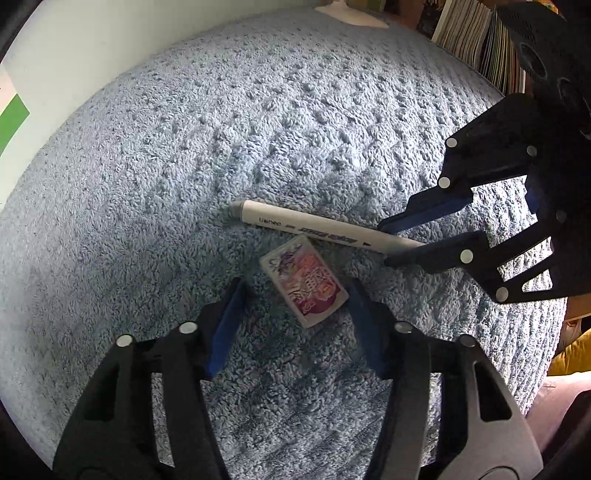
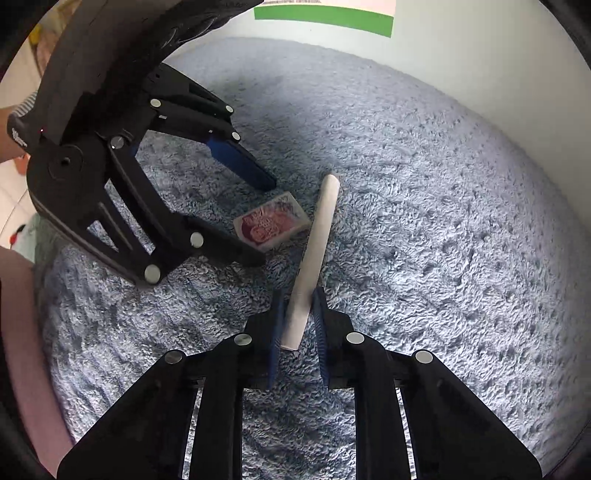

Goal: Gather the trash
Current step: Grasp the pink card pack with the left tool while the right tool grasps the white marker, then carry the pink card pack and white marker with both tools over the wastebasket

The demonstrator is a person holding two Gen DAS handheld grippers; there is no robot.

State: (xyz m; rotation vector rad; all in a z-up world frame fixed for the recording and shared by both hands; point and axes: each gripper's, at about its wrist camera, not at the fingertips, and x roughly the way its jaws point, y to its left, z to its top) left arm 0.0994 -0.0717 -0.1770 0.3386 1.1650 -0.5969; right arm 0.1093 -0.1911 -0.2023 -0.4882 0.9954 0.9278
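Note:
A white marker (image 1: 314, 225) with a grey cap lies on a fluffy blue towel (image 1: 184, 166). My right gripper (image 1: 386, 243) comes in from the right and is shut on the marker's capless end. In the right wrist view the blue pads (image 2: 319, 317) squeeze the marker (image 2: 321, 229) near its lower end, right gripper (image 2: 299, 314). A small pink and purple wrapper packet (image 1: 304, 286) lies flat just below the marker. My left gripper (image 1: 295, 291) straddles it, its right pad at the packet's corner and its left pad apart. From the right wrist view the left gripper (image 2: 265, 221) has a fingertip on either side of the packet (image 2: 280, 218).
The towel (image 2: 443, 221) runs up to a white wall (image 2: 480, 55) with a green-edged sheet (image 2: 325, 16). Books (image 1: 469, 33) stand along the far right edge. A person's hand (image 2: 7, 136) holds the left tool. Pink cloth (image 2: 22, 332) lies at the left.

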